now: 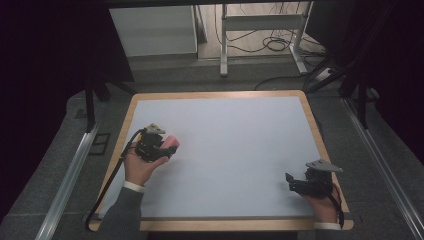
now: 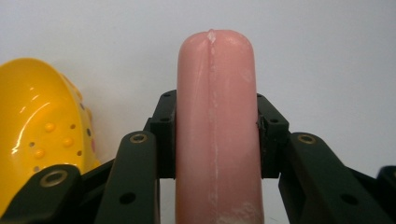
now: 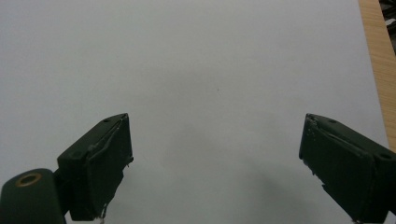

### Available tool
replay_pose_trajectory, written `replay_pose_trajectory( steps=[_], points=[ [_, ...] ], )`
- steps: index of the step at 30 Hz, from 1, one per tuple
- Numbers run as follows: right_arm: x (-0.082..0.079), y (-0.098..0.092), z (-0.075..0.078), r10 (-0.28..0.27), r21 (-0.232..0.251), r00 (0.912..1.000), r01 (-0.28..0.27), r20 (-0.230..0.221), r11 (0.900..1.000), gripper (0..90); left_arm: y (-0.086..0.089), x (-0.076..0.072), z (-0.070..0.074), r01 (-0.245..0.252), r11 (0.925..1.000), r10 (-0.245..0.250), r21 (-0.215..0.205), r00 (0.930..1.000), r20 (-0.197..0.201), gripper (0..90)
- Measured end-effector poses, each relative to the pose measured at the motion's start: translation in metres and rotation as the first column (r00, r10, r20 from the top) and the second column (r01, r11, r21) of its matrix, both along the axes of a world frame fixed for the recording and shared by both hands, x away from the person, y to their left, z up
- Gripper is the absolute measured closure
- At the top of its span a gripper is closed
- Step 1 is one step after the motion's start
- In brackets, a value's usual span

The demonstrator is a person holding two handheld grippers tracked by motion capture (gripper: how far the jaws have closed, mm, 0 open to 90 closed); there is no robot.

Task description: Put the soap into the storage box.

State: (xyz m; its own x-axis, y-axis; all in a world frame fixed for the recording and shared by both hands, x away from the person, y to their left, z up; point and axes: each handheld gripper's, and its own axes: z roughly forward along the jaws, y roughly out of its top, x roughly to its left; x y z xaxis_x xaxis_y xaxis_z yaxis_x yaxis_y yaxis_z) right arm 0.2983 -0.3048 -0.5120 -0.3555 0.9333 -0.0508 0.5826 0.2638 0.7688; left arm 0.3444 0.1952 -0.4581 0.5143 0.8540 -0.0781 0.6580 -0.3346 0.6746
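Grey sleeves with white cuffs; black left gripper (image 1: 161, 145) and right gripper (image 1: 295, 183) — brass-eyed, grey-plated, black-cabled.

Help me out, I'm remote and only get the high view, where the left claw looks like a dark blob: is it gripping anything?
Observer: Yes. The left gripper view shows the left claw shut on a pink sausage-shaped piece, which stands up between the jaws.
Operator: Anything else near it?
Observer: A yellow bowl-like thing with small dots and holes sits beside that claw, at the left of its view.
Operator: And the right claw?
Observer: The right gripper view shows the right claw wide open, nothing between its jaws, over the white table surface.
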Motion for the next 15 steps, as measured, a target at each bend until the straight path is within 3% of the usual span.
replay_pose_trajectory(
  steps=[15],
  points=[
    [0.000, 0.000, 0.000, 0.003, -0.001, 1.0000, -0.003, -0.003, 1.000, 9.1, 0.015, 0.001, 0.000, -0.042, 0.9991, 0.042, -0.007, 0.9991, 0.006, 60.1]
  ],
)
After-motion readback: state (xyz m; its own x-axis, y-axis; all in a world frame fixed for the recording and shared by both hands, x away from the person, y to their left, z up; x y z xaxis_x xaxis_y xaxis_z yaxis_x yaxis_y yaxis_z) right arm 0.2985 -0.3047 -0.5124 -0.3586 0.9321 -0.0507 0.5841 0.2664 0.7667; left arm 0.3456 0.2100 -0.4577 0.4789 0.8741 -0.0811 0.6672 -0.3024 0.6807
